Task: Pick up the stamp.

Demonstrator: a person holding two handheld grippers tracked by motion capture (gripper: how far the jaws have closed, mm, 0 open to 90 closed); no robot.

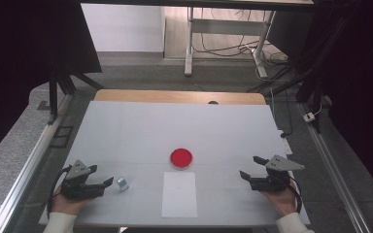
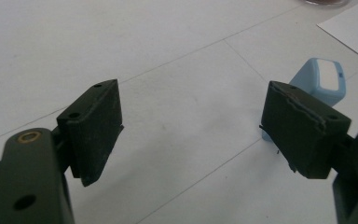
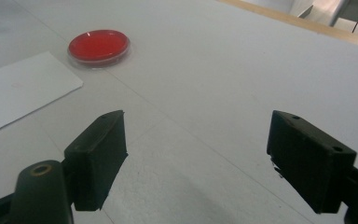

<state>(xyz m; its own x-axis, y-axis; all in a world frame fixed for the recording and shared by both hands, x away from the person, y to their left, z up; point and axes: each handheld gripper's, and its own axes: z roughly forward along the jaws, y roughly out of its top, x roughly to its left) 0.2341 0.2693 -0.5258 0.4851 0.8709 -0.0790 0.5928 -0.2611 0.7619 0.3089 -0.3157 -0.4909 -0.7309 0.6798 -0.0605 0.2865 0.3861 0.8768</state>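
Note:
A round clear dish with red contents [image 1: 181,158] [image 3: 99,46] sits mid-table. Just in front of it lies a white sheet of paper [image 1: 179,194] [image 3: 18,88]. A small pale blue block with a white face [image 1: 122,183] [image 2: 324,80] rests left of the sheet. My left gripper [image 1: 102,175] [image 2: 191,130] is open at the near left, the blue block just beyond its right-hand jaw, not between the jaws. My right gripper [image 1: 251,167] [image 3: 198,149] is open at the near right, with bare table between its jaws, and the dish lies ahead to its left.
The white table surface [image 1: 141,131] has a wooden strip [image 1: 179,96] along its far edge. Metal rails [image 1: 26,165] run along both sides. Table legs and cables [image 1: 233,48] stand on the floor behind. A white plug [image 1: 311,116] lies at the right.

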